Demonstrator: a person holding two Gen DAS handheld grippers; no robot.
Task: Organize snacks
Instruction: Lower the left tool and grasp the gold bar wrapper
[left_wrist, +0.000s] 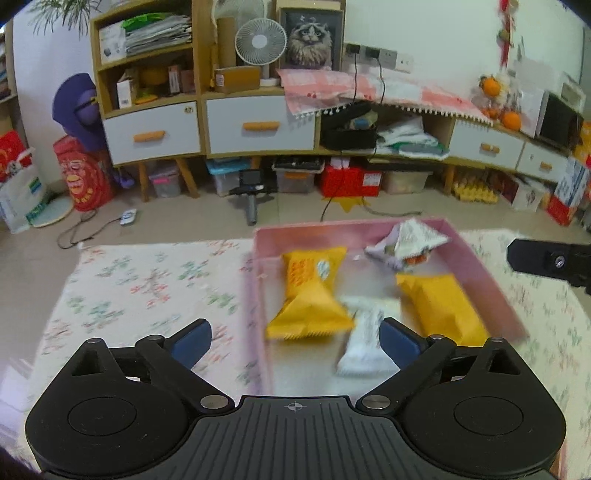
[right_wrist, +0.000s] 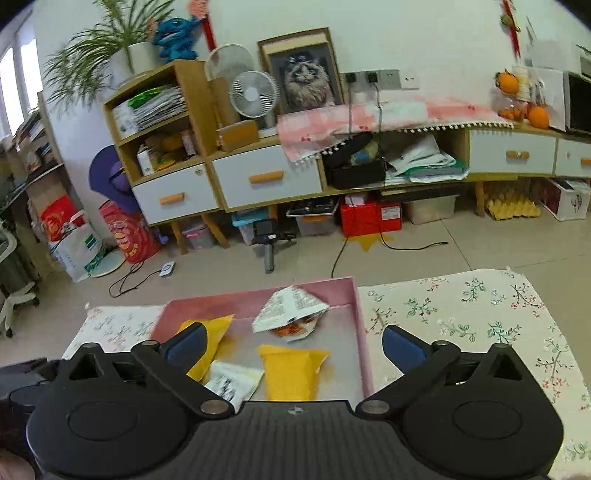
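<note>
Left gripper (left_wrist: 295, 341): jaws spread wide, nothing between them. It hangs over the near-left edge of the pink tray (left_wrist: 480, 258), pads empty. Right gripper (right_wrist: 293, 349): also wide open and empty, poised above the tray's near-right corner; its tip shows at 3 o'clock in the left view.

All the snacks visible lie in the tray, mid-table on a floral cloth (left_wrist: 147, 280):
- yellow pack A (left_wrist: 308, 291), at 9 o'clock in the tray, pillow shape, crimped serrated ends, glossy film.
- yellow pack B (left_wrist: 439, 306), at 4 o'clock, same make, plain side up.
- white bar (left_wrist: 364, 343), at 6 o'clock, slim wrapper, partly tucked between the two yellow packs.
- white printed pouch (left_wrist: 404, 242), at 1 o'clock, crumpled, leaning on the far wall.

Tray: shallow, rigid, raised pink walls, pale shiny floor. Likely chosen to corral loose packets.

Judgement: nothing loose shows on the cloth, so sorting looks near done; the open jaws suggest either a release or a tidy-up.
</note>
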